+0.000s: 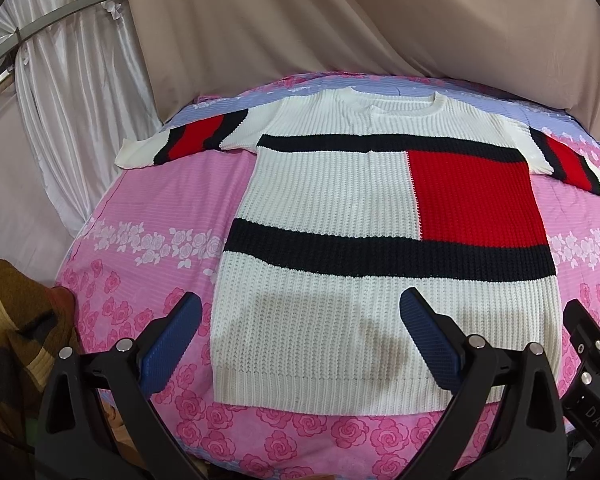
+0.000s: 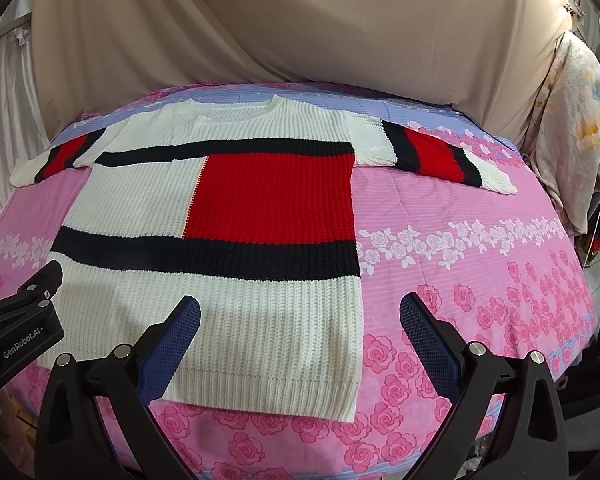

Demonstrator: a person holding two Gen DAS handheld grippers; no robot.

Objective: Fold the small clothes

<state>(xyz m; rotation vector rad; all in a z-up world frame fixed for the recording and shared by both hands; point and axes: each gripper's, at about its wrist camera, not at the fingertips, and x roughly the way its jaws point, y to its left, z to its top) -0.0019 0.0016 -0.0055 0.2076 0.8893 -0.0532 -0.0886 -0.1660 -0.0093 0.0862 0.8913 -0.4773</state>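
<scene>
On bedspread: white ribbed knit sweater (image 1: 332, 312) with navy bands and red block is lying flat on pink rose-print bedspread (image 1: 140, 240)
Cut off: sleeve tips are blurring at lens edge
Left gripper (image 1: 300, 336): is hovering over hem, jaws spread, empty
Right gripper (image 2: 300, 336): is hovering over hem corner, jaws spread, empty

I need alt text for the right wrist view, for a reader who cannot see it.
A white knitted sweater with a red block and black stripes lies flat, sleeves spread, on a pink floral bedsheet. The open right gripper hovers above its hem, and part of the left gripper shows at the left edge.
</scene>
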